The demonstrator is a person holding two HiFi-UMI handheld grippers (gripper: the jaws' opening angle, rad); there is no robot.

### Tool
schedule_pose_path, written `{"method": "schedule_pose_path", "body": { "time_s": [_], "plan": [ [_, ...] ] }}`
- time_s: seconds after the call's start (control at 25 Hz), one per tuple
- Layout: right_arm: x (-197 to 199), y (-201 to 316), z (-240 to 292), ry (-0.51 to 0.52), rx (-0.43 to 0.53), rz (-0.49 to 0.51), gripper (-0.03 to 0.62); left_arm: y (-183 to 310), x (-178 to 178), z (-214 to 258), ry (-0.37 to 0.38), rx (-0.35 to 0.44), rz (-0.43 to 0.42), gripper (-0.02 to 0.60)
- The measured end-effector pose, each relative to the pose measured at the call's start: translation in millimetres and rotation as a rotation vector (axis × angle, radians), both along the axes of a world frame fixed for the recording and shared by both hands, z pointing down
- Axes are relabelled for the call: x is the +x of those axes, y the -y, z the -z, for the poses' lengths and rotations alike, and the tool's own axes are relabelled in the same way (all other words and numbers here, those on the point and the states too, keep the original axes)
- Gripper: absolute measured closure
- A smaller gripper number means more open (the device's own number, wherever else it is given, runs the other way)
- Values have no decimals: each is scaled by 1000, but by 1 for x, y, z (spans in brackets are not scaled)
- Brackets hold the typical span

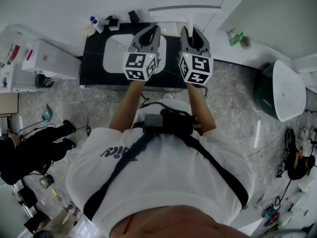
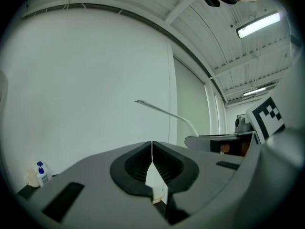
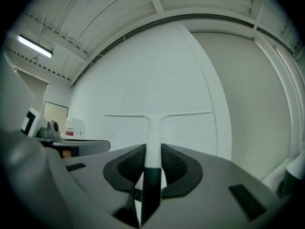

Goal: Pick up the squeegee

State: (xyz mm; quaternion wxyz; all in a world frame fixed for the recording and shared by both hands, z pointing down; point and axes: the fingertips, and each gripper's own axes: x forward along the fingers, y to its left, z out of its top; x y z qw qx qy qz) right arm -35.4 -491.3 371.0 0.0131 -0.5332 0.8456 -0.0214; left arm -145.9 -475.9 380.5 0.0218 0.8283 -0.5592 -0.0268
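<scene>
**White walls over a black counter (image 1: 92,58)**

Head view: a white sink (image 1: 116,53) sits in the counter. The left tool (image 1: 150,31) and right tool (image 1: 192,29) point at the far wall. The right one holds the white squeegee (image 1: 185,8).

Left gripper view: the left tool (image 2: 152,149) is pinched together with nothing inside.

Right gripper view: the right tool (image 3: 152,151) squeezes the squeegee (image 3: 153,120) handle.

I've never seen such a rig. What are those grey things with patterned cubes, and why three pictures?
They are hand-held gripping tools; a person holds one in each hand. One picture comes from a camera on the person's head, looking down; the others from cameras riding on each tool. The right tool is clamped on the handle of a white squeegee. The left tool is shut and empty. Below stands a black counter with a white basin.
</scene>
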Motion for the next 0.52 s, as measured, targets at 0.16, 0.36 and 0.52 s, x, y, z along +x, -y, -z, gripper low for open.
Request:
{"method": "schedule_pose_path", "body": {
  "time_s": [0.16,0.36,0.52],
  "plan": [
    [4,2,0,-3,8,-20,500,-1,8,3,-14,15,-29,569],
    [6,3,5,0,21,-37,500,-3,15,5,-14,22,-58,569],
    [11,2,8,0,25,-51,500,-7,21,7,-32,28,-80,571]
  ]
}}
